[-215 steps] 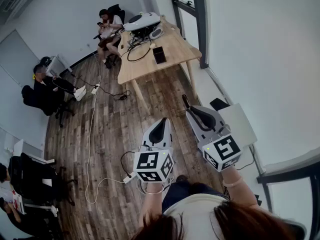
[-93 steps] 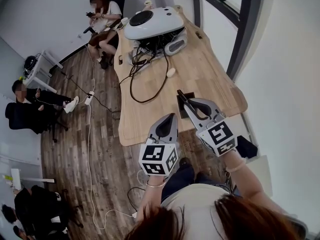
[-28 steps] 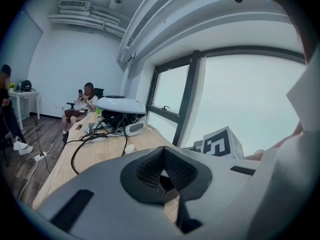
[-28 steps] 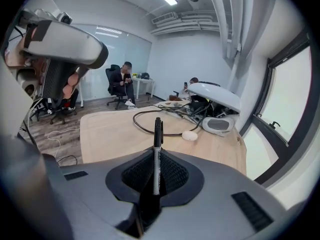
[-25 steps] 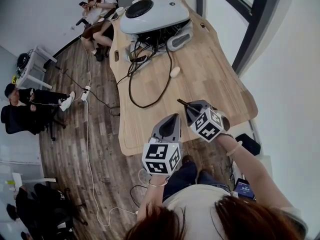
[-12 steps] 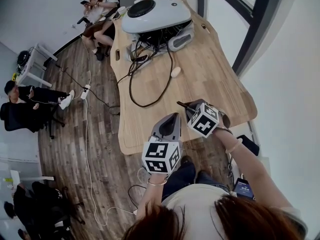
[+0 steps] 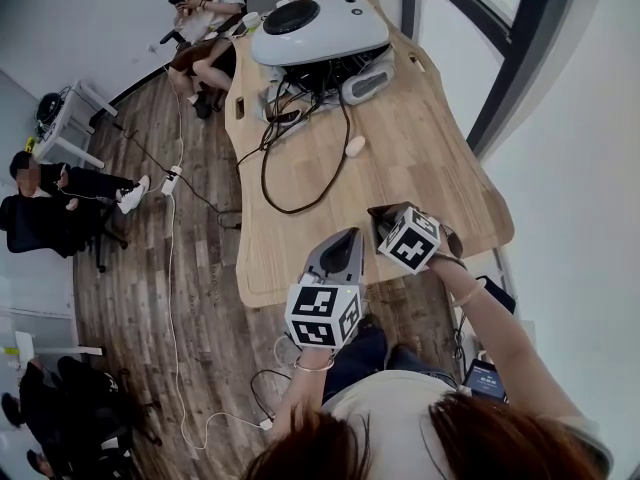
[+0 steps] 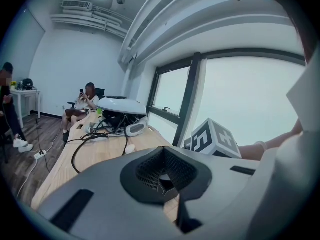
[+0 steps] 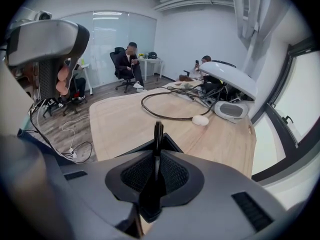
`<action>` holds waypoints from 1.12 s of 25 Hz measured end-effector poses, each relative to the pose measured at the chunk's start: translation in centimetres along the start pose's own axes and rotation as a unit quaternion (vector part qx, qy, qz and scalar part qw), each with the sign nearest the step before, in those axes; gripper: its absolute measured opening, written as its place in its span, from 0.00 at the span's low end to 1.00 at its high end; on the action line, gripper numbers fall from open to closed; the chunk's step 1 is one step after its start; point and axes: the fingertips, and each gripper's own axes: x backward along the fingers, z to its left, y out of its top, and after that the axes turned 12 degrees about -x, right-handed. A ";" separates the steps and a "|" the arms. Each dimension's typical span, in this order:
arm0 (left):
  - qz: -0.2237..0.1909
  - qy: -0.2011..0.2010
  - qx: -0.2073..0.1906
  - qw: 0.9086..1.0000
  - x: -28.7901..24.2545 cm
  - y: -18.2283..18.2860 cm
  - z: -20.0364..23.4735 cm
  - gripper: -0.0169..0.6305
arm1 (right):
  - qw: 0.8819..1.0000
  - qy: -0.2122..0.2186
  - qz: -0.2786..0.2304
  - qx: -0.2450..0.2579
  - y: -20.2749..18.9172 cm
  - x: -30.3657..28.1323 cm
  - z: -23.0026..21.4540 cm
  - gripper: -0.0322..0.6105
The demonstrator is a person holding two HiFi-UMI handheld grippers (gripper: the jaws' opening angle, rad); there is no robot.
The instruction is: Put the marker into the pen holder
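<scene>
Head view: the person is standing at the near edge of the wooden table (image 7: 420,158) and holding both grippers out over it. The right gripper (image 7: 385,218) is hovering just past the edge. The left gripper (image 7: 340,243) is sitting just beside it, a bit nearer the person. The pen holder is mostly hidden under the right gripper here.

Left gripper view: the left gripper (image 8: 167,171) is carrying nothing. Its jaws are closed together, and only table and a dark patch are showing through the hollow.

Right gripper view: the right gripper (image 9: 156,174) is clamping the black marker (image 9: 158,134), which is standing upright with its end poking beyond the jaws. The dark pen holder (image 9: 169,143) is sitting on the table right behind that end.

The step in hand looks like insertion. Doing it well probably means keeping the marker vertical, centring it over the opening rather than the rim corner, and lowering it inside before letting go. Dropping it from high up is risking a bounce-out.
</scene>
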 end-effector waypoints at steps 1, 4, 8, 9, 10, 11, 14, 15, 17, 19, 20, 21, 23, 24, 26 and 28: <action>-0.001 0.000 0.001 1.000 0.1 -0.1 0.0 0.05 | 1.000 0.001 0.000 -0.002 -0.1 -0.1 0.0 0.16; -0.001 0.002 0.003 1.000 0.2 -0.2 0.0 0.05 | 1.000 0.003 0.000 -0.004 -0.4 -0.2 0.1 0.16; 0.000 0.005 0.006 1.000 0.6 -0.2 0.2 0.05 | 1.000 0.004 -0.005 -0.011 -0.1 0.0 0.0 0.18; 0.000 0.006 0.006 1.000 0.6 -0.2 0.3 0.05 | 1.000 0.003 -0.010 -0.014 0.1 0.2 -0.1 0.19; 0.000 0.007 0.005 1.000 0.7 -0.2 0.3 0.05 | 1.000 0.002 -0.018 -0.017 0.3 0.4 -0.1 0.19; 0.000 0.008 0.005 1.000 0.8 -0.2 0.4 0.05 | 0.999 0.000 -0.027 -0.021 0.6 0.7 -0.2 0.19; -0.002 0.015 0.004 1.000 1.1 -0.1 0.6 0.05 | 0.997 0.000 -0.066 -0.036 1.6 2.1 -0.2 0.18; -0.003 0.017 0.003 1.000 1.3 0.0 0.5 0.05 | 0.996 0.001 -0.083 -0.043 2.0 2.7 -0.2 0.18; -0.006 0.023 0.001 1.000 1.7 0.2 0.4 0.05 | 0.991 0.000 -0.119 -0.058 2.4 4.1 -0.1 0.15; -0.012 0.027 0.001 1.000 2.2 0.5 0.1 0.05 | 0.986 -0.001 -0.148 -0.071 2.8 5.6 0.2 0.14; -0.016 0.028 0.002 0.999 2.5 0.7 -0.1 0.05 | 0.984 -0.002 -0.160 -0.074 2.9 6.4 0.4 0.13; -0.019 0.029 0.003 0.999 2.7 0.8 -0.3 0.05 | 0.982 -0.003 -0.171 -0.076 3.0 7.1 0.5 0.13; -0.023 0.031 0.002 0.999 3.2 1.0 -1.0 0.05 | 0.979 -0.007 -0.191 -0.075 2.9 8.5 1.0 0.12; -0.024 0.032 0.001 0.999 3.5 1.0 -1.4 0.05 | 0.977 -0.008 -0.200 -0.074 2.8 9.1 1.2 0.12; -0.026 0.034 -0.002 0.999 4.2 1.1 -2.2 0.05 | 0.973 -0.009 -0.218 -0.076 2.6 10.4 1.7 0.11; -0.030 0.038 -0.003 0.999 5.0 1.2 -2.9 0.05 | 0.969 -0.008 -0.234 -0.080 2.3 11.7 2.2 0.11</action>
